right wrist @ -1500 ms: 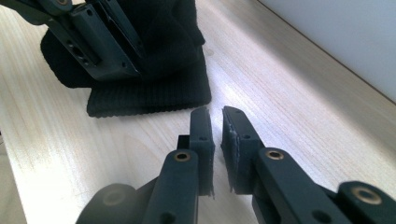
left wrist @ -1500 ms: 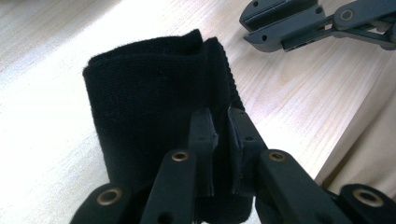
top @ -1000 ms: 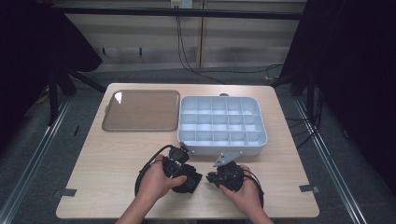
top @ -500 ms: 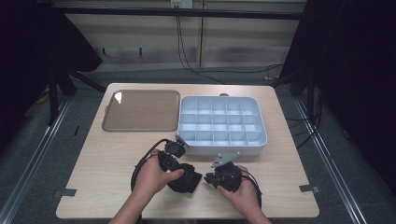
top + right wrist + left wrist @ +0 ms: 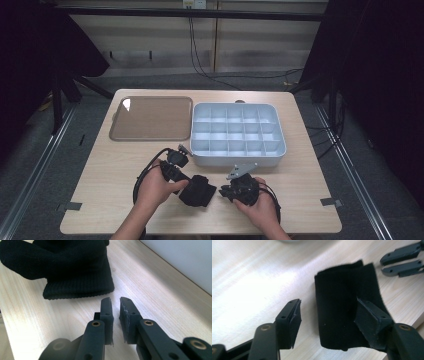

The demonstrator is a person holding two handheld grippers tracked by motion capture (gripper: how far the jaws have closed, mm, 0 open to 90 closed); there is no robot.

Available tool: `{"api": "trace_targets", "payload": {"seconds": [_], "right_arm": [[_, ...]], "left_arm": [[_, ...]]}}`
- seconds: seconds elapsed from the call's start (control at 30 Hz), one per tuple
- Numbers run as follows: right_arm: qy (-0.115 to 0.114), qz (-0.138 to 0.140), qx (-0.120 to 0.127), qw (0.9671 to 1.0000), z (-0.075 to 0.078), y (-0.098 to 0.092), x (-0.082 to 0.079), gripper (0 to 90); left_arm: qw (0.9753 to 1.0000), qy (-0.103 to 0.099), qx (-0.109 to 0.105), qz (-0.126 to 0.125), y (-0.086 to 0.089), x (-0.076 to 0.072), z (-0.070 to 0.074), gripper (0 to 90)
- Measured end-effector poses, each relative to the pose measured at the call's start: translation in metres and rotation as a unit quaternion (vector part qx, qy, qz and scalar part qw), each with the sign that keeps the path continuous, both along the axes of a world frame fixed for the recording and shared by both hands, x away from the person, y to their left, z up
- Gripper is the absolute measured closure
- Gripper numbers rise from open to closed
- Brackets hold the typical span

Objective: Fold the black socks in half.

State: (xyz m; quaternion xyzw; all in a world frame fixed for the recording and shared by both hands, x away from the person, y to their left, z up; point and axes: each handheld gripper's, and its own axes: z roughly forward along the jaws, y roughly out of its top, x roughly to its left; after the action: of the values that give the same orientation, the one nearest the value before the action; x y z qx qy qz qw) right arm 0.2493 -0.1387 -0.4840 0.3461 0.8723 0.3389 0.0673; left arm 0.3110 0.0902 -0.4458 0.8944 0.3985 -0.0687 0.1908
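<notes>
Cloth (image 5: 198,190) lies folded on the bench (image 5: 100,165), just in front of the compartment box (image 5: 237,134). My left tool (image 5: 325,315) has swung in since a second ago, spread wide astride it, nothing gripped. Right tool (image 5: 115,306) sits beside it, nearly closed, empty. Grab looks imminent.

Brown tray (image 5: 150,118), compartmented bin (image 5: 236,134), perhaps plastic
</notes>
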Motion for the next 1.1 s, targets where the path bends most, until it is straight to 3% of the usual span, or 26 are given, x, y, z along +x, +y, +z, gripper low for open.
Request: {"api": "trace_targets", "payload": {"seconds": [0.27, 0.5, 0.67, 0.9, 1.1], "right_arm": [[-0.002, -0.012, -0.002, 0.9999, 0.004, -0.004, 0.000, 75.7], [-0.005, -0.020, 0.000, 0.9998, 0.004, -0.009, 0.001, 71.2], [-0.004, -0.029, -0.003, 0.9996, 0.005, -0.015, 0.002, 68.8], [-0.001, -0.038, -0.008, 0.9992, 0.008, -0.018, 0.004, 60.8], [0.000, -0.041, 0.004, 0.9991, 0.014, -0.014, 0.005, 52.4]], "left_arm": [[0.9997, -0.015, 0.018, -0.008, -0.020, -0.010, -0.014, 24.2], [0.9999, -0.010, 0.004, 0.007, -0.031, -0.011, -0.018, 22.1], [0.9999, -0.013, -0.005, 0.000, -0.037, -0.013, -0.017, 22.7], [0.9996, -0.025, -0.012, -0.004, -0.027, -0.014, -0.007, 22.7], [0.9985, -0.050, -0.023, -0.004, -0.013, -0.016, 0.010, 22.4]]}}
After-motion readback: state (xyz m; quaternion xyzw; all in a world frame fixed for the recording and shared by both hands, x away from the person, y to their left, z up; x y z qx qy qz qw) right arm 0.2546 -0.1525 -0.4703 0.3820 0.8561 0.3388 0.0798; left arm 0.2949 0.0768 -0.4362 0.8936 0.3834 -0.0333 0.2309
